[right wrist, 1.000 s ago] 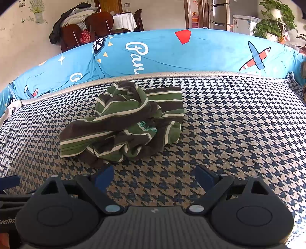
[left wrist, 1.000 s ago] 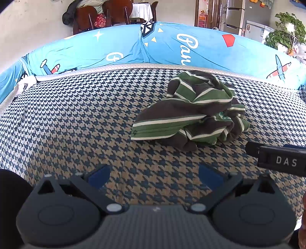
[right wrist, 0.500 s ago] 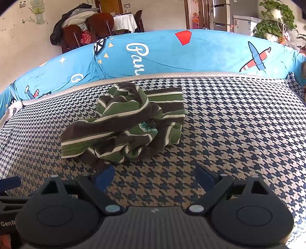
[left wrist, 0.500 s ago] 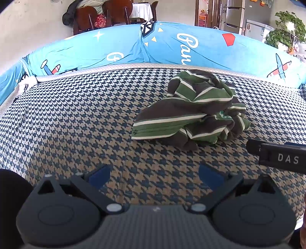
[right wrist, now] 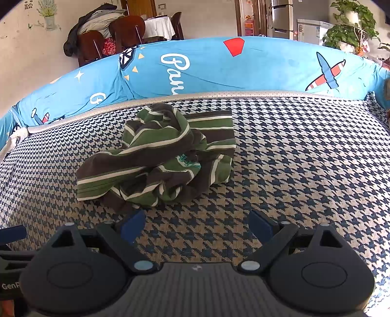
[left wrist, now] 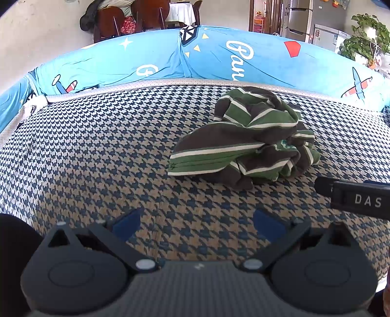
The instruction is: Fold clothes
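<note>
Garment: a green, brown and white striped shirt point(left wrist: 246, 139) point(right wrist: 158, 156), crumpled in a loose heap, unfolded.
Shirt's place: on the houndstooth-patterned mat point(left wrist: 97, 151) point(right wrist: 304, 158), toward the far edge, near the blue printed cushion point(left wrist: 151, 61) point(right wrist: 219, 65) that runs behind it.
Left tool point(left wrist: 197, 223): fingers spread wide, nothing between them; it hangs over bare mat, nearer than the shirt and off to the shirt's left, clear of the cloth.
Right tool point(right wrist: 196, 224): fingers spread wide, nothing between them; it sits just on the near side of the shirt, its left blue pad point(right wrist: 132, 225) close to the heap's near hem, and I cannot tell whether it touches.
Right tool seen from the left camera: a black bar lettered "DAS" point(left wrist: 358, 200), beside the shirt's near right corner.
Beyond the shirt: wooden chairs point(right wrist: 107, 39), a fridge point(left wrist: 299, 19) and a potted plant point(right wrist: 348, 26) stand behind the cushion.
</note>
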The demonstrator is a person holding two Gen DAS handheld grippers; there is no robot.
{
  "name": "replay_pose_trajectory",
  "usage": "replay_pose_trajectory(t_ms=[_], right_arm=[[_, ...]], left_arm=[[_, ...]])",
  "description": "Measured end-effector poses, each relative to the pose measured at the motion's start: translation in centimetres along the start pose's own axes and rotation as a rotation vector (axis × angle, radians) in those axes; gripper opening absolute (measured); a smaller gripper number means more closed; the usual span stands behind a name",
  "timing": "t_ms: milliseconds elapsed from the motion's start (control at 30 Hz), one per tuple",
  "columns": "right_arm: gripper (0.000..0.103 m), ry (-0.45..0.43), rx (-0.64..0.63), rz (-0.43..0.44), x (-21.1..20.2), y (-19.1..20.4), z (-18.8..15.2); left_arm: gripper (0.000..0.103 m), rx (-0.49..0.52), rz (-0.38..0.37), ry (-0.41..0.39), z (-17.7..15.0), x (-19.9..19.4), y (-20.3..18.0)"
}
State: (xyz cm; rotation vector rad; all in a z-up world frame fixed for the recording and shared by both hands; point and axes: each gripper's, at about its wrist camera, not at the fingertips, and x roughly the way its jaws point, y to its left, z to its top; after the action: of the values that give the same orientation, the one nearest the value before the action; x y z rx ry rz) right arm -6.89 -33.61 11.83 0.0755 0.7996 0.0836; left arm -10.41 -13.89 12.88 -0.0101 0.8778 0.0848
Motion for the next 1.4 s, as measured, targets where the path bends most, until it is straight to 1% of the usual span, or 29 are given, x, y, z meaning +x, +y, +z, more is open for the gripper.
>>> replay_pose_trajectory(t_ms=[200, 300, 367, 467, 633, 733, 900, 1033, 1200, 1400], right_arm=[[0.092, -0.024, -0.020, -0.015, 0.0, -0.1, 0.0], [0.092, -0.033, -0.022, 0.024, 0.1, -0.3, 0.0], [0.097, -0.026, -0.017, 0.056, 0.3, -0.4, 0.0], [0.098, -0.018, -0.003, 0.077, 0.5, -0.4, 0.0], [0.102, -0.052, 0.003, 0.052, 0.6, -0.3, 0.3], [0.103, -0.064, -0.010, 0.065, 0.9, -0.2, 0.7], [0.103, -0.057, -0.031, 0.052, 2.3, -0.1, 2.0], [0.103, -0.054, 0.024, 0.030, 3.7, -0.8, 3.2], [0.103, -0.054, 0.124, 0.077, 4.9, -1.7, 4.7], [0.103, -0.051, 0.152, 0.100, 6.2, -1.5, 6.2]], left_arm=[[0.103, -0.003, 0.008, 0.013, -0.2, 0.6, 0.2], [0.103, -0.006, 0.013, 0.021, -0.4, 1.2, 0.5], [0.103, -0.015, 0.016, 0.028, -0.5, 1.7, 0.8], [0.103, -0.027, 0.021, 0.040, -0.6, 2.5, 1.3], [0.103, -0.046, 0.020, 0.058, -0.9, 3.9, 2.0], [0.103, -0.049, 0.018, 0.065, -0.9, 4.6, 2.4], [0.103, -0.055, 0.000, 0.060, -0.4, 5.4, 2.7], [0.103, -0.047, -0.008, 0.060, 0.3, 6.1, 2.6], [0.103, -0.033, -0.013, 0.060, 1.3, 7.0, 2.6], [0.103, 0.010, -0.023, 0.066, 2.2, 8.1, 2.4]])
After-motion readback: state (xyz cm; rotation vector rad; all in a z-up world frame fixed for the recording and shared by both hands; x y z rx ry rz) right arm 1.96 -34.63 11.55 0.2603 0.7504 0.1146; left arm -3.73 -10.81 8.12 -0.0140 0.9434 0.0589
